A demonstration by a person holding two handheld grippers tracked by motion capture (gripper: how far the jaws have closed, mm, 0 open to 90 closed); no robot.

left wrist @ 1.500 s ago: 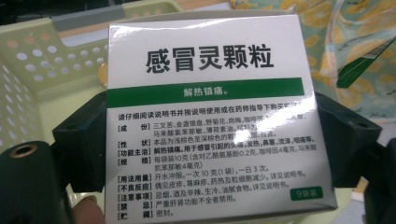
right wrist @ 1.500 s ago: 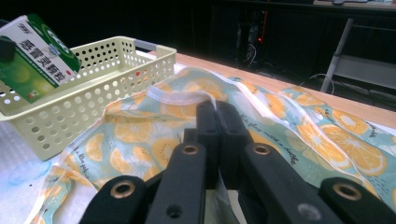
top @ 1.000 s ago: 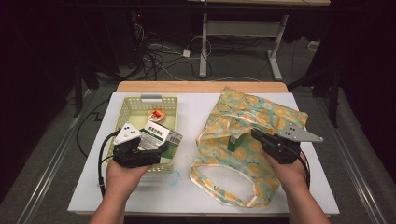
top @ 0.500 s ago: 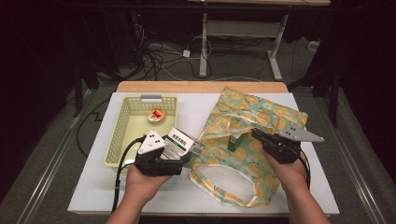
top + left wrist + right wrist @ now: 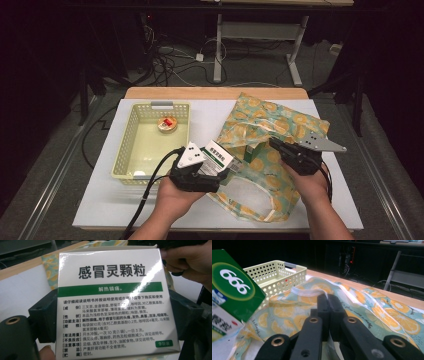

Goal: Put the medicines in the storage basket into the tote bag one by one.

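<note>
Hovering just above the counter (image 5: 150, 210) at the mouth of the lemon-print bag (image 5: 280, 125), the white and green medicine box (image 5: 218, 153) sits clamped in the left tool (image 5: 200, 172), its printed face turned up toward the left gripper view (image 5: 110, 305). It looks like a light cardboard carton, stiff along its edges but easy to dent on the broad faces, so a hold across the two narrow sides, as the black jaws have it now, seems the safest place; the glossy surface could slip if the squeeze is too slack. The left tool stands fairly wide, its jaws pressed on either side of the box. The bag is soft, floppy cloth that will sag shut unless something keeps its rim up. The right tool (image 5: 295, 152) is clenched tight on that fabric, pinching the white-hemmed edge between its jaws in the right gripper view (image 5: 328, 305), with a second green carton (image 5: 259, 150) already standing inside the opening. Off to the left, the pale yellow basket (image 5: 150, 107) holds a small round tin (image 5: 166, 123).
</note>
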